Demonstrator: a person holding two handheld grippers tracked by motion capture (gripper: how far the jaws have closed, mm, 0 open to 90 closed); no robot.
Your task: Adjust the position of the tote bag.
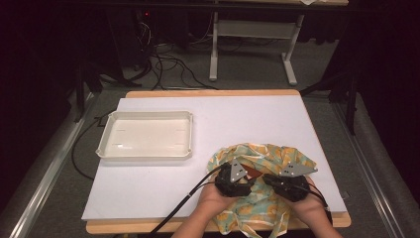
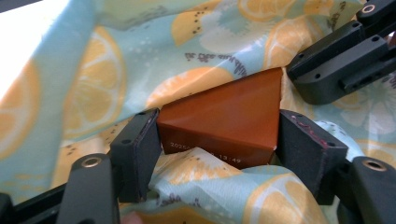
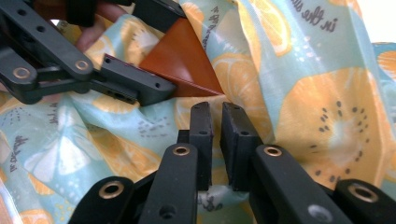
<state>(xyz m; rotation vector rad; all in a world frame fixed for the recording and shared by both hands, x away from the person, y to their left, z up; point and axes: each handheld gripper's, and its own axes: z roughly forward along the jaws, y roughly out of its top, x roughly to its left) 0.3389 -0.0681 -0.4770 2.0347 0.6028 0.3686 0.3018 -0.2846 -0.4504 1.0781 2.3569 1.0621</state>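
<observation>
The left claw (image 2: 219, 156) clamps a stiff, probably light brown carton (image 2: 224, 119); the right claw (image 3: 219, 140) pinches the soft, slippery citrus-print cloth (image 3: 299, 93), best taken by a fold.

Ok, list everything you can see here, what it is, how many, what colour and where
Tray: one, white, left part of the table.
Cloth: one, pale blue with orange fruit slices, near right of the table, bunched.
Box: one, brown, wedge-shaped, lying on the cloth.
Table: one, white top, wooden edge.
Left tongs: black, jaws on either side of the box.
Right tongs: black, nearly closed, a narrow gap between the jaws, over the cloth.
Hands: two, near edge.
</observation>
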